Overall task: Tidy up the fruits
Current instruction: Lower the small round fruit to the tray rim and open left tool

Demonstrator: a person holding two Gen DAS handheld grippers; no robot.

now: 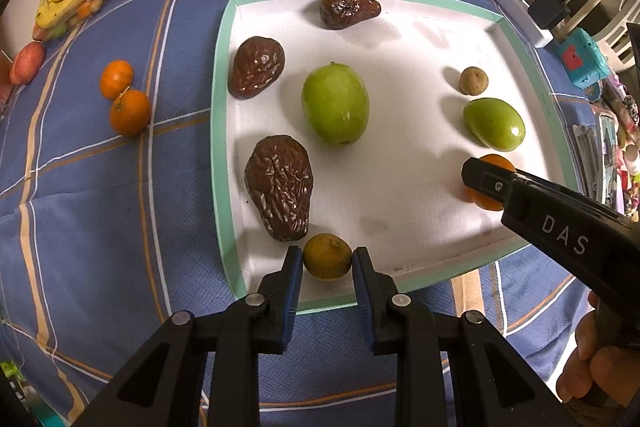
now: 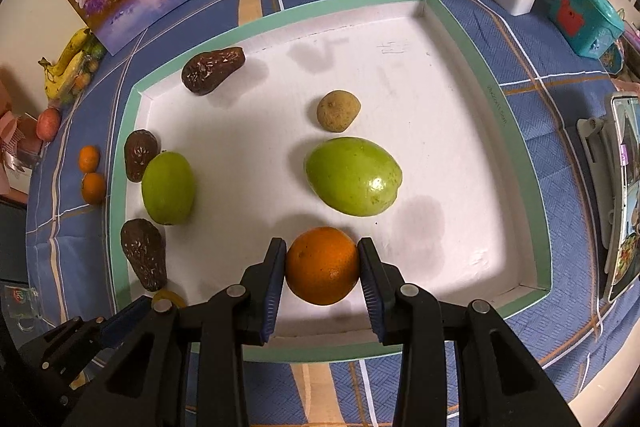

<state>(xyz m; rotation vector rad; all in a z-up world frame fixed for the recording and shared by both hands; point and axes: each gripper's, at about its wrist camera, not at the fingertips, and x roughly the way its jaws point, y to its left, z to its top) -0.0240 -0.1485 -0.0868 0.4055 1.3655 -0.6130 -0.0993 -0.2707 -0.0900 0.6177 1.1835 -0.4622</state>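
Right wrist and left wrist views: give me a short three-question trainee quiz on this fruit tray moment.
1. True or false: the right tongs grip an orange fruit inside the white tray.
2. How many wrinkled dark brown fruits lie in the tray? A) two B) three C) five
3. Fill in: the left tongs are closed on a small ____ fruit near the tray's front edge.

Key: 1 true; 2 B, three, for example the nearest one; 3 yellowish-green.
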